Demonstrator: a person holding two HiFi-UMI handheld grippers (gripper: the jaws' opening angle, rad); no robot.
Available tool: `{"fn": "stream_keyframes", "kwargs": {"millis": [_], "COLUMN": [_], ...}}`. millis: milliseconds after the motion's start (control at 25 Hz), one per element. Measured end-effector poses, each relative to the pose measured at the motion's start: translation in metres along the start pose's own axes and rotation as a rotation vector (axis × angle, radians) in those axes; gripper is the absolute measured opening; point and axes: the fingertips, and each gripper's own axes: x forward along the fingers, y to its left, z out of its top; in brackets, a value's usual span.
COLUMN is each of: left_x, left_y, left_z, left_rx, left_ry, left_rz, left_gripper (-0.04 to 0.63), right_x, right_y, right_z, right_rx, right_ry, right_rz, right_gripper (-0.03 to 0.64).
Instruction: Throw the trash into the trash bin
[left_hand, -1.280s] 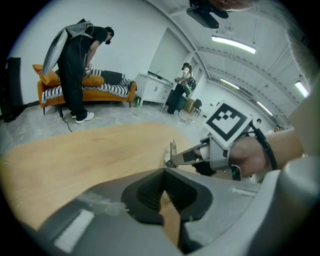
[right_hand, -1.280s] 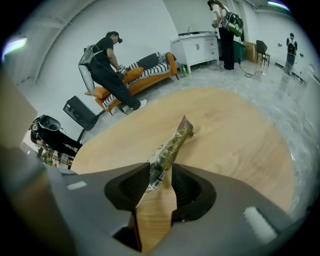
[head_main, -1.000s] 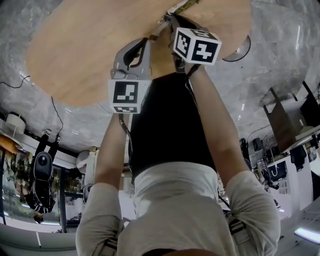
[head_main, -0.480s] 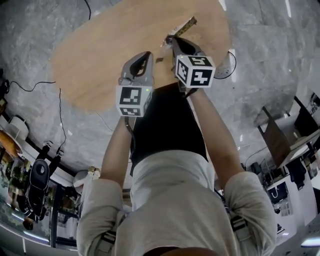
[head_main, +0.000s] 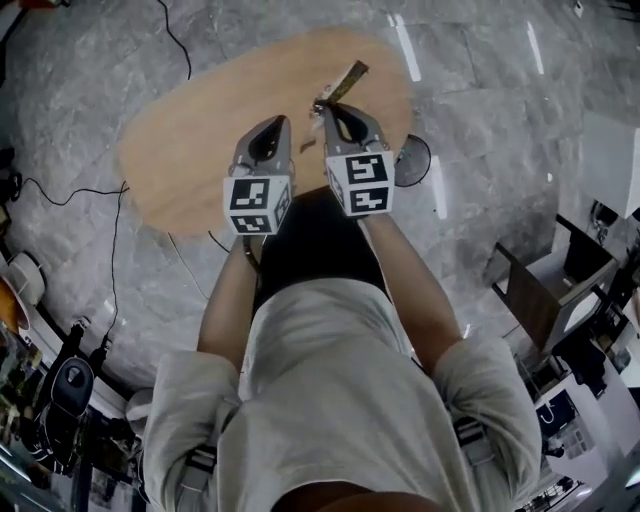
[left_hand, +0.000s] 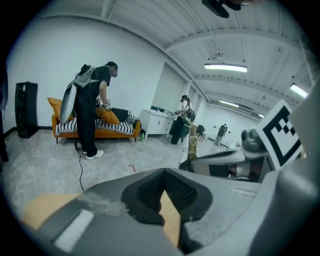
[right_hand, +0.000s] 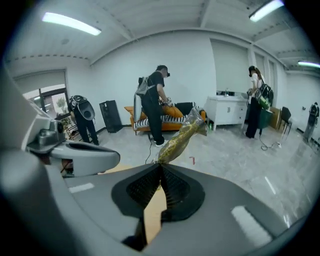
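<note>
Right claw (head_main: 323, 108) higher, wrapper (head_main: 347, 78) between its jaws

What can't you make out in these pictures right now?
- Trash bin: none clearly in any view; the dark round object by the table, head view, is too small to identify.
- Wrapper in the right gripper: contents blurred in its view, tiny in the head view.

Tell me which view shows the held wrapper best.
Right gripper view: the golden wrapper rises large from the pinching fingers. Head view shows it small; left gripper view catches only a thin strip.
</note>
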Motion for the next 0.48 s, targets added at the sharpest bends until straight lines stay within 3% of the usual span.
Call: {"fn": "stream_keyframes", "kwargs": {"millis": [200,480], "left_x": [-0.033,-0.034], "left_y": [-0.022,-0.081], "left_z": [0.030,0.028], "left_rx": [0.003,0.055], "left_ry": [-0.074,-0.068], "left_rz": [-0.005,-0.057], "left_gripper": [0.018,0.018], "right_x": [-0.041,-0.104], "right_y": [0.028,-0.005], "right_z": [0.028,0.034], "right_rx": [-0.117,-0.169], "right_ry": [-0.080,-0.141], "right_rz": [-0.012,-0.076], "right_gripper": [0.017,0.017]}}
